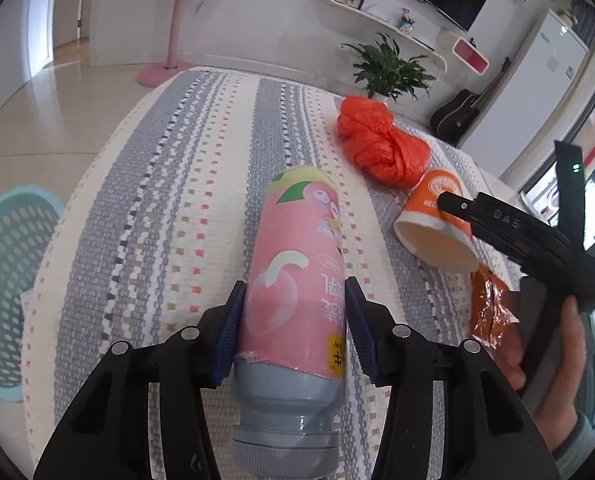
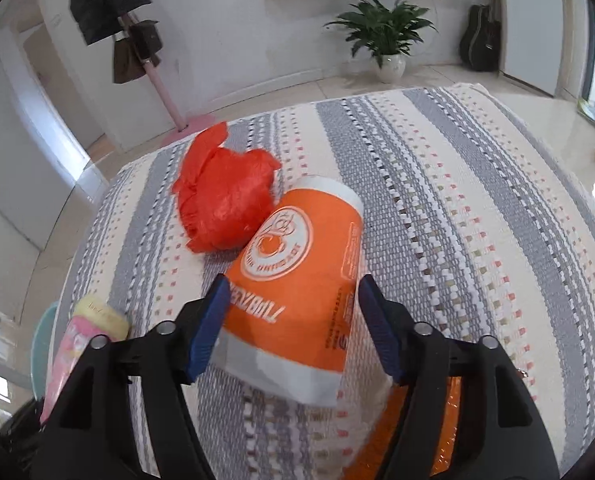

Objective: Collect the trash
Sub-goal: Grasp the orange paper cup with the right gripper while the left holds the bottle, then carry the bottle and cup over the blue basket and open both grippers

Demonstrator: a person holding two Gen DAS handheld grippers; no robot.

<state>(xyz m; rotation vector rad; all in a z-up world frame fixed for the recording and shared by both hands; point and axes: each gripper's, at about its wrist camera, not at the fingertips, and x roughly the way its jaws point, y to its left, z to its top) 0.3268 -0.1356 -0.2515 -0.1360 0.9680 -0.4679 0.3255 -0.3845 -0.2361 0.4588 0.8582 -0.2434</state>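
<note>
I had the left gripper clamped on the pink bottle lying low centre on the striped surface. My right gripper stood wide around the orange cup, mid-frame, not yet pressing. Next I judged: close, lift both, carry to the teal basket at far left.

left gripper fingers clamped tight on something, right gripper fingers spread, gripping nothing, both angled downward
</note>
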